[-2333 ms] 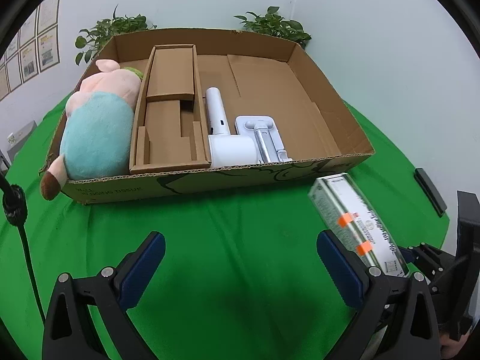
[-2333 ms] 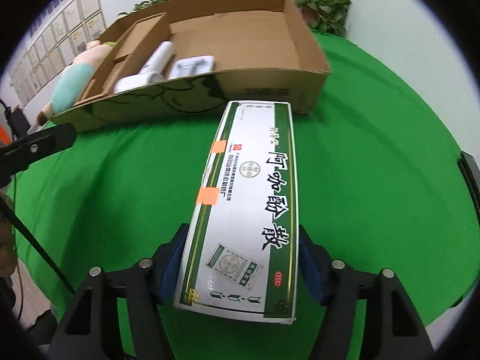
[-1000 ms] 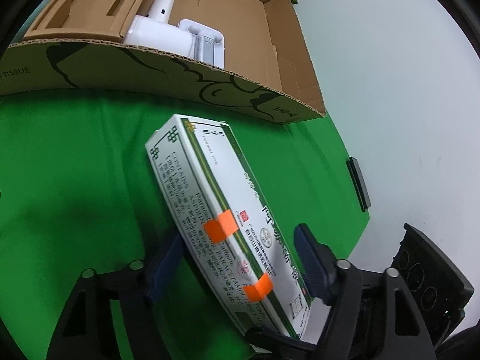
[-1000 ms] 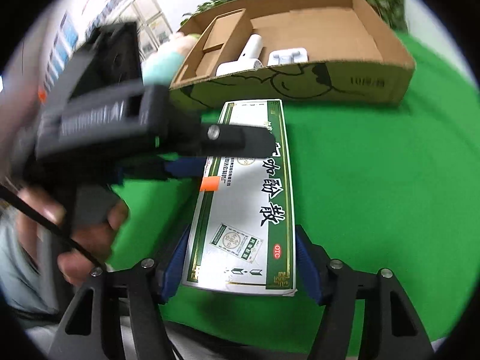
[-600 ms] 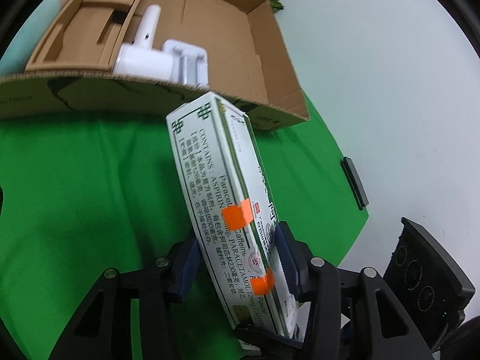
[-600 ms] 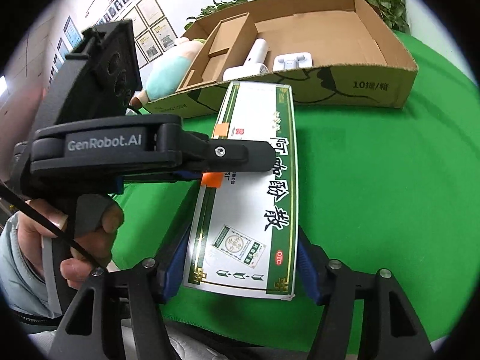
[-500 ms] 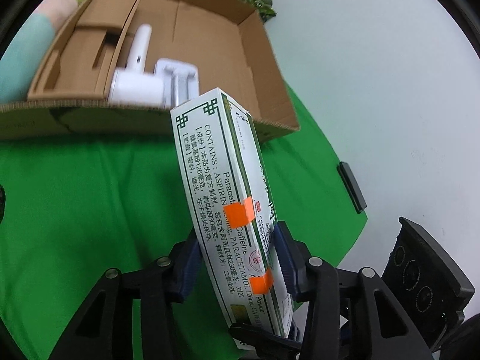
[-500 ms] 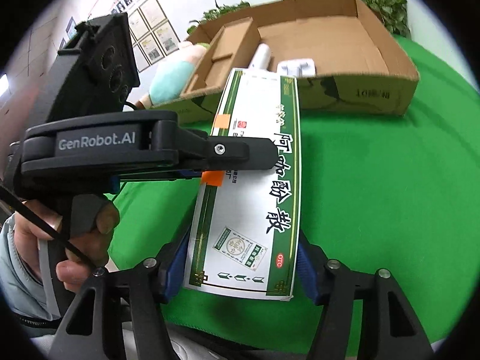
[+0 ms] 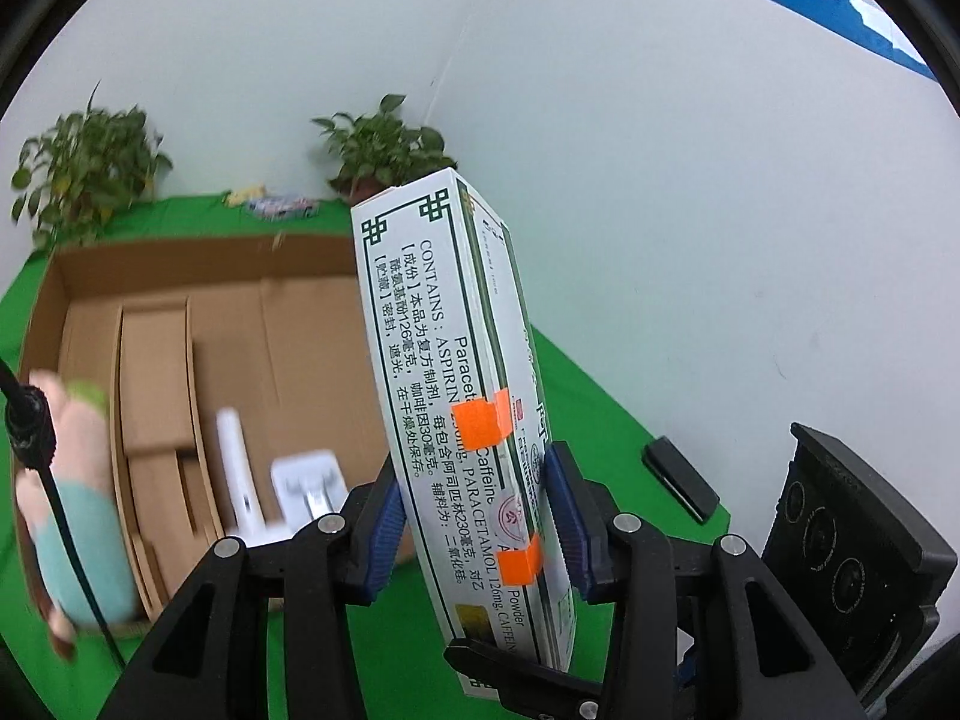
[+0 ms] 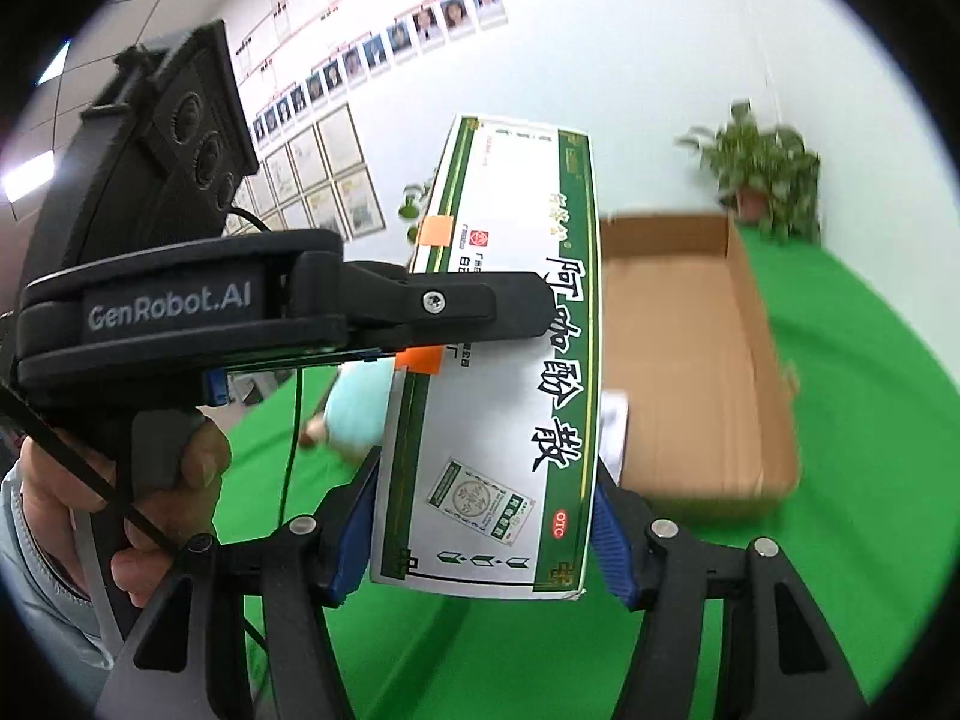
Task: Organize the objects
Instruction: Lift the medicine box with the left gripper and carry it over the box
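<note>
A long white-and-green medicine box (image 9: 444, 372) with orange tape tabs hangs in the air, held by both grippers. My left gripper (image 9: 474, 498) is shut on it, blue pads pressing its broad faces. In the right wrist view the medicine box (image 10: 498, 360) lies face up, and my right gripper (image 10: 483, 531) is shut on its long edges near the close end. The left gripper's black finger (image 10: 474, 300) crosses the box top from the left. Beyond stands the open cardboard carton (image 9: 180, 270), also the carton (image 10: 690, 360).
The carton holds a pink-and-teal plush toy (image 9: 72, 516), a cardboard insert (image 9: 156, 378) and a white appliance (image 9: 240, 480). Green cloth (image 10: 840, 420) covers the table. Potted plants (image 9: 384, 150) stand behind. A black device (image 9: 681, 480) lies at right. A hand (image 10: 150, 480) grips the left handle.
The left gripper closed onto the box, which came off the cloth. Both grippers then rose with it, and the box now sits higher, in front of the carton's opening.
</note>
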Tool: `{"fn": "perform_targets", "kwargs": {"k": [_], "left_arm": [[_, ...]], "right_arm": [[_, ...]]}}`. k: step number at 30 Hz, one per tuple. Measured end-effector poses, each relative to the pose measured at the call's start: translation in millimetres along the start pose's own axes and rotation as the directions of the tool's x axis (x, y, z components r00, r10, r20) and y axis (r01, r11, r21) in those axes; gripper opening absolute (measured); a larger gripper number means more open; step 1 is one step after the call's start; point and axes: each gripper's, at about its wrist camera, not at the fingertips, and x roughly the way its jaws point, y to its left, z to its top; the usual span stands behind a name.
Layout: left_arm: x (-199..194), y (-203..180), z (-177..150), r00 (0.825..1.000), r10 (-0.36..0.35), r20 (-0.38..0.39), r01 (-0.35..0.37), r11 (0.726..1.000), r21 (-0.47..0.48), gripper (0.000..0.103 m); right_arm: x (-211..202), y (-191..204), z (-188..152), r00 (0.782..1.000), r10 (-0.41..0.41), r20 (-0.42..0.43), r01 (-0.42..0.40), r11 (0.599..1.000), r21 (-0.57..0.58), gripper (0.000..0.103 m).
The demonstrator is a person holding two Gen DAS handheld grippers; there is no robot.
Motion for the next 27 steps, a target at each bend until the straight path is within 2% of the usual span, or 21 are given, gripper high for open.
{"fn": "perform_targets", "kwargs": {"k": [1,8,13,19,22,24,27], "left_arm": [[8.9,-5.8,11.9,1.0,0.002,-0.003,-0.002,1.0,-0.001,0.042],[57.2,24.1,112.2,0.998,0.005,-0.066,-0.006,1.0,-0.011,0.042],[109.2,46.6,137.5,0.994,-0.006,-0.108,0.001,0.999,-0.046,0.042],[179.0,80.7,105.5,0.976,-0.037,-0.216,0.008,0.991,-0.134,0.042],[212.5,100.1,75.2,0.959,-0.053,-0.277,0.003,0.984,-0.178,0.042],[222.7,101.1,33.2,0.947,-0.069,-0.313,0.003,0.978,-0.209,0.042],[246.3,114.2,17.4,0.933,-0.094,-0.347,0.002,0.967,-0.254,0.042]], "right_arm": [[1.9,-3.5,8.7,1.0,0.001,0.003,-0.001,1.0,0.0,0.06],[45.4,-47.1,83.4,0.998,0.015,-0.059,-0.013,0.999,0.044,0.06],[65.3,-72.4,89.7,0.992,0.025,-0.126,-0.012,0.995,0.098,0.06],[97.0,-98.9,62.3,0.975,0.019,-0.222,0.019,0.986,0.165,0.06],[118.8,-115.8,31.4,0.959,0.032,-0.282,0.031,0.976,0.215,0.06],[127.8,-122.0,16.8,0.948,0.038,-0.317,0.04,0.971,0.237,0.06],[140.7,-130.3,-6.5,0.929,0.033,-0.368,0.064,0.967,0.247,0.06]]}}
